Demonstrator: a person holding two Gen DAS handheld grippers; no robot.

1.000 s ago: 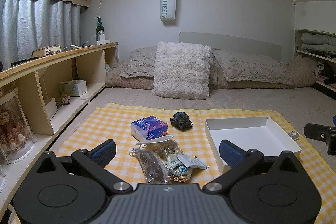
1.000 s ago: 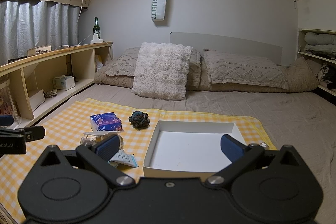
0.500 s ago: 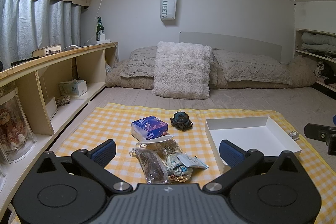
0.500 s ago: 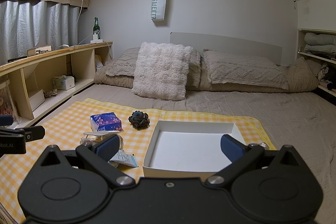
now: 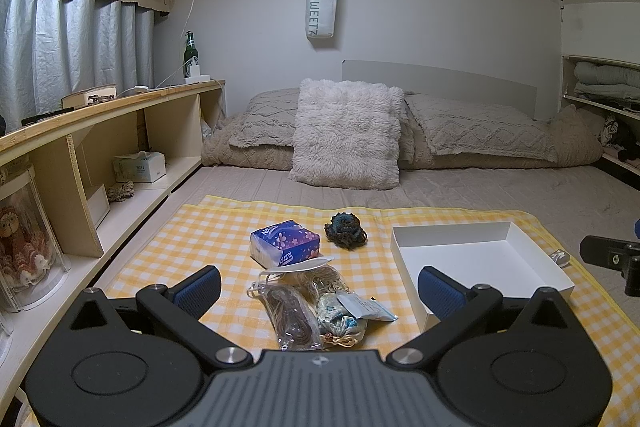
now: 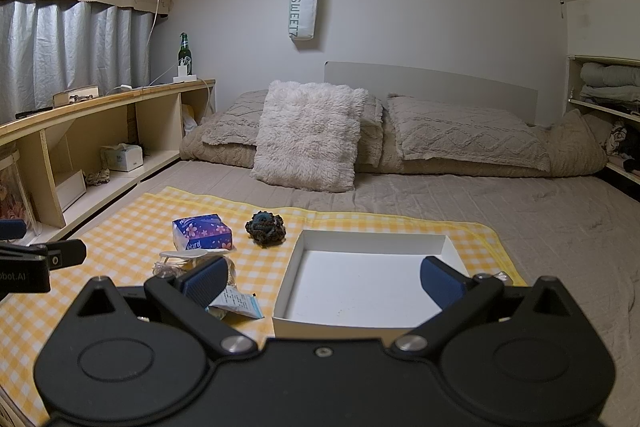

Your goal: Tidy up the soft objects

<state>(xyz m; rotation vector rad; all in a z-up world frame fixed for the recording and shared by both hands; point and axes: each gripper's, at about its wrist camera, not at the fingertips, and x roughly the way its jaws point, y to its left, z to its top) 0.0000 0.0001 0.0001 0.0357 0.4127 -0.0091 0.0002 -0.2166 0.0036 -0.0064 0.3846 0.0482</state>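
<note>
On a yellow checked cloth (image 5: 208, 239) lie a blue tissue pack (image 5: 285, 243), a dark knitted scrunchie (image 5: 345, 230), a white face mask (image 5: 296, 267) and several small clear bags (image 5: 316, 311). An empty white shallow box (image 5: 476, 259) sits to their right. My left gripper (image 5: 319, 291) is open and empty, held low just before the bags. My right gripper (image 6: 323, 281) is open and empty, held just before the white box (image 6: 372, 283). The tissue pack (image 6: 202, 231) and scrunchie (image 6: 265, 225) lie to the box's left.
The cloth lies on a bed with a fluffy pillow (image 5: 346, 133) and grey pillows (image 5: 480, 127) at the far end. A wooden shelf unit (image 5: 100, 147) runs along the left. Shelves with folded bedding (image 5: 608, 83) stand at the right.
</note>
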